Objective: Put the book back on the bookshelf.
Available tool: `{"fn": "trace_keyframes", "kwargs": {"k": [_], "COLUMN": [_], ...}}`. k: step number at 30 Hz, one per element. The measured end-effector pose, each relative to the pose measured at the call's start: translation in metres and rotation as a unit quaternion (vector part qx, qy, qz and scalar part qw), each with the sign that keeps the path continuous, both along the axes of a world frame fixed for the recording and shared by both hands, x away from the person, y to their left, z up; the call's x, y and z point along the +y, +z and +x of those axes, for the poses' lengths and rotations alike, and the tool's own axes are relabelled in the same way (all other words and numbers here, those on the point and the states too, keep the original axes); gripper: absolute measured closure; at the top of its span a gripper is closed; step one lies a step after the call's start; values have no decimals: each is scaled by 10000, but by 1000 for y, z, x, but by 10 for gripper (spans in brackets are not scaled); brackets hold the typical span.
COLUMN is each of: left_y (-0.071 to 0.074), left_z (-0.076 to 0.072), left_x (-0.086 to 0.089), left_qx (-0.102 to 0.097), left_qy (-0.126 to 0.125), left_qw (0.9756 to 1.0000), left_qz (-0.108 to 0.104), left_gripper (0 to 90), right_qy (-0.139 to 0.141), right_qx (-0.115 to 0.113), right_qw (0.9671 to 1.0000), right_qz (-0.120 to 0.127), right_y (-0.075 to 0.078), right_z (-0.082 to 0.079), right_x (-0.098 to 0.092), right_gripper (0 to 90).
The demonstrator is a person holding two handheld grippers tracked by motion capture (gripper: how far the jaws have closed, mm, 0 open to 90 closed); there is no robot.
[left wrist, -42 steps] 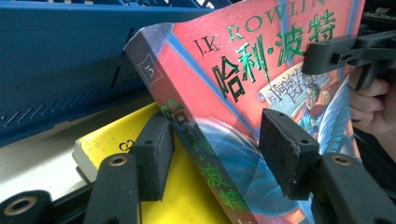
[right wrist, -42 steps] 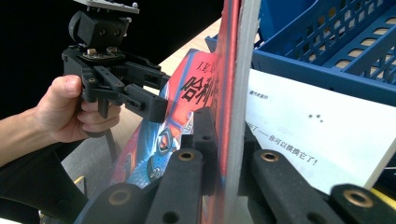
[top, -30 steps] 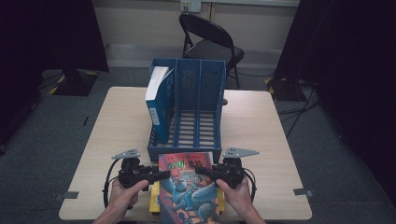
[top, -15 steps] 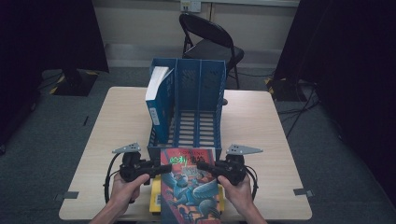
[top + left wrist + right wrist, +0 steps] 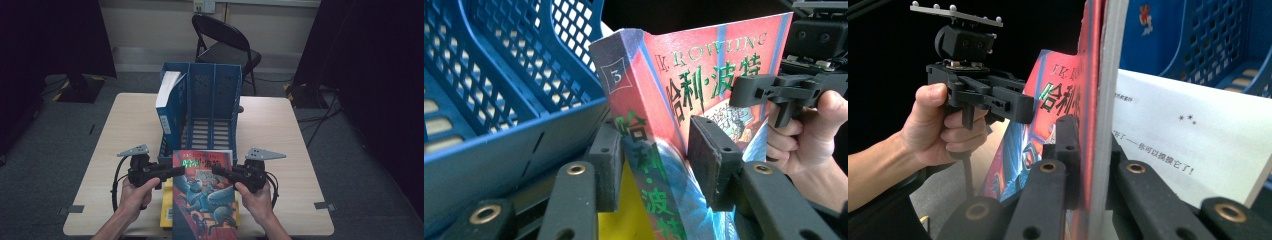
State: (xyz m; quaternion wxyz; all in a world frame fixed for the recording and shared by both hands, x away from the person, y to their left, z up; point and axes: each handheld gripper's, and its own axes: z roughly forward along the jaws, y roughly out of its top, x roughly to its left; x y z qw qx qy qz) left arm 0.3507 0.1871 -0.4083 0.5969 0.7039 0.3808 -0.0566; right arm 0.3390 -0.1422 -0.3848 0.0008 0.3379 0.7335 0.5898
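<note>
I hold the book (image 5: pixel 204 192), a red paperback with green Chinese lettering and a blue figure on its cover, just above the near edge of the table (image 5: pixel 292 150), its top edge close in front of the blue file rack (image 5: pixel 212 97). The left gripper (image 5: pixel 172 171) has the spine side: in the left gripper view the book (image 5: pixel 684 100) stands between the two black pads (image 5: pixel 711 160); the jaws have just been closing, and the pads sit against the spine and the front cover. The right gripper (image 5: pixel 217 171) is clamped tight on the opposite side; in the right gripper view its jaws pinch the front cover (image 5: pixel 1090 100) alone, so the cover stands up on edge while the white pages (image 5: pixel 1193 145) fan away to the side, printed text showing. My left hand (image 5: pixel 943 127) and its gripper (image 5: pixel 1020 107) appear beyond the cover there.

Under the book lies something yellow (image 5: pixel 166 212), flat on the table; I cannot tell what it is. The file rack has three open slots; a second book (image 5: pixel 167 102) with a blue cover and white page edges leans in the left one. Behind the table a black folding chair (image 5: pixel 225 47) stands on the grey carpet.
</note>
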Motion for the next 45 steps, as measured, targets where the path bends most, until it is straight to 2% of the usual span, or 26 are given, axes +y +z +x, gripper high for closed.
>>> {"fn": "trace_keyframes", "kwargs": {"k": [5,6,8,11,15,21,25,29,33,35,39,40,42,43,44,45], "left_y": [6,12,16,18,24,41,50,48,49,49,49,51,56,56,64,68], "left_z": [1,1,3,4,6,6,4,0,0,1,6,7,9,9,7,7], "left_x": [3,1,0,-1,2,4,6,5,0,-2,-10,-11,-11,-11,-12,-12], "left_qx": [-107,-201,-253,-292,-355,-590,-742,-753,-806,-749,-689,-713,-709,-709,-860,-924], "left_qy": [-5,46,76,154,181,238,181,35,24,-9,83,67,13,13,-9,-25], "left_qw": [9998,9998,9996,9994,9992,9979,9969,9964,9964,9968,9975,9973,9969,9969,9956,9951], "left_qz": [-165,-86,42,66,-23,-126,-200,-385,-258,-287,-110,-132,-332,-332,-366,-337], "left_gripper": [640,643,642,640,651,668,686,688,662,664,671,685,711,718,724,730], "right_qy": [-17,-32,-87,-108,-105,-112,-73,-85,-100,-136,-99,-69,-25,-48,-20,-10], "right_qx": [-107,-131,-117,-153,-232,-446,-591,-549,-492,-495,-506,-521,-581,-638,-645,-666], "right_qw": [9999,9999,9999,9998,9996,9988,9979,9979,9980,9981,9982,9981,9978,9975,9972,9968], "right_qz": [47,44,39,10,79,174,251,326,388,350,320,322,329,303,384,449], "right_y": [8,9,12,14,20,35,43,37,33,32,33,34,37,39,41,43], "right_z": [1,1,4,6,8,10,8,7,8,7,8,8,7,7,8,8], "right_x": [1,1,2,4,5,7,7,5,3,3,7,9,12,12,11,10], "right_gripper": [855,855,855,855,855,855,855,856,856,856,856,856,856,856,856,855]}}
